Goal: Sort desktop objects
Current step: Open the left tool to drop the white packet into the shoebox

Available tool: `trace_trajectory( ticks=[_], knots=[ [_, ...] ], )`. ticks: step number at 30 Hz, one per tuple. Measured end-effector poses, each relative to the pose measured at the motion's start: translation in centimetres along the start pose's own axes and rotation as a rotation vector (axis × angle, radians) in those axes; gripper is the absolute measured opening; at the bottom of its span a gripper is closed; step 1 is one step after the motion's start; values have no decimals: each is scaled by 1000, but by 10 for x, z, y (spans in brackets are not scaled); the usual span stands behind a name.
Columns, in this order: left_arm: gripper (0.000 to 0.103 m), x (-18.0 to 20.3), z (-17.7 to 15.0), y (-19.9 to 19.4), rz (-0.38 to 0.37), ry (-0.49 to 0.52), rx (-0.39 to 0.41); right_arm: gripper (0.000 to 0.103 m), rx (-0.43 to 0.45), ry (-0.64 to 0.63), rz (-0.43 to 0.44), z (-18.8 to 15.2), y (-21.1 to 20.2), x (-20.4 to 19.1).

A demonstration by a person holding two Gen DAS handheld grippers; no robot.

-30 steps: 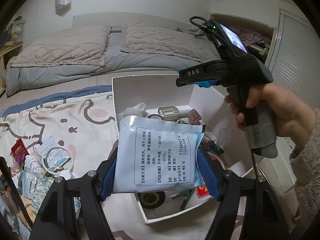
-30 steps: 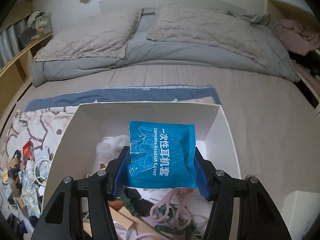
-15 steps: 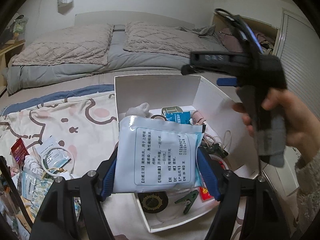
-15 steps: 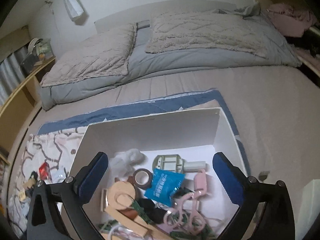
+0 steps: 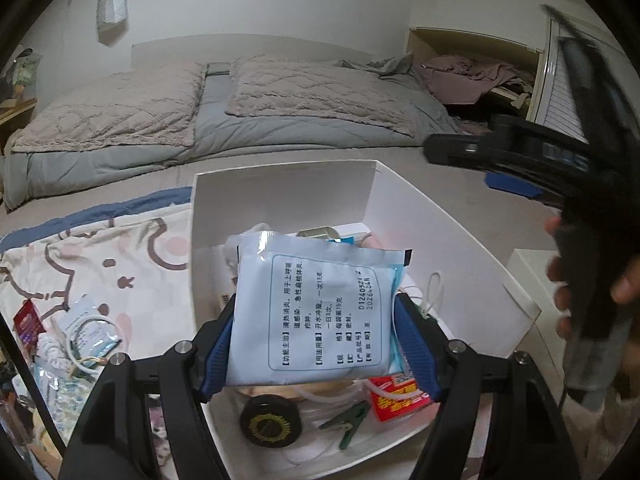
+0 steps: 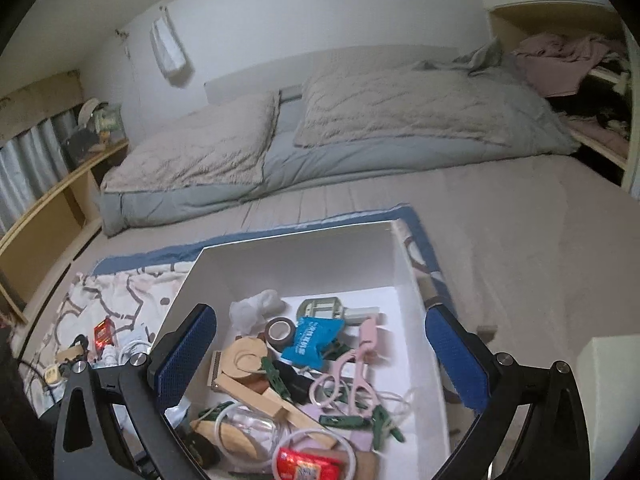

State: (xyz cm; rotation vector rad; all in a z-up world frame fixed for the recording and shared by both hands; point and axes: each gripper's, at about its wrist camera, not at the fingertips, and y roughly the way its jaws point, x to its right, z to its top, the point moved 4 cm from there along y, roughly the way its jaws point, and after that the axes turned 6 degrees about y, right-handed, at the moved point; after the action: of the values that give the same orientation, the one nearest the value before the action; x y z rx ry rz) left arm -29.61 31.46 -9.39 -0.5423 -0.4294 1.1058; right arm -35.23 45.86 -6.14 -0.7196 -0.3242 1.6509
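My left gripper is shut on a pale blue printed sachet, which it holds upright over the near part of a white box. My right gripper stands wide open with nothing between its blue pads, above the same white box. A blue headset-cover packet lies loose inside the box among clutter. In the left wrist view the right gripper shows blurred at the right edge, held by a hand.
The box holds pink scissors, green clips, a tape roll, a wooden piece and a red packet. More small items lie on the patterned cloth to the box's left. Pillows lie on the bed behind.
My right gripper opened and let go of the blue packet, which dropped into the box; that gripper then pulled back and to the right. The left gripper still holds its sachet, shifted slightly over the box.
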Motion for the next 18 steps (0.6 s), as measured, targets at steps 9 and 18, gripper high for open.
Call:
trace_trajectory(
  ticks=[9, 18],
  knots=[
    [73, 20, 6, 18, -45, 3, -48, 103, 48, 30, -35, -19, -34, 17],
    [103, 25, 6, 28, -83, -16, -99, 103, 78, 59, -60, -44, -66, 34]
  ],
)
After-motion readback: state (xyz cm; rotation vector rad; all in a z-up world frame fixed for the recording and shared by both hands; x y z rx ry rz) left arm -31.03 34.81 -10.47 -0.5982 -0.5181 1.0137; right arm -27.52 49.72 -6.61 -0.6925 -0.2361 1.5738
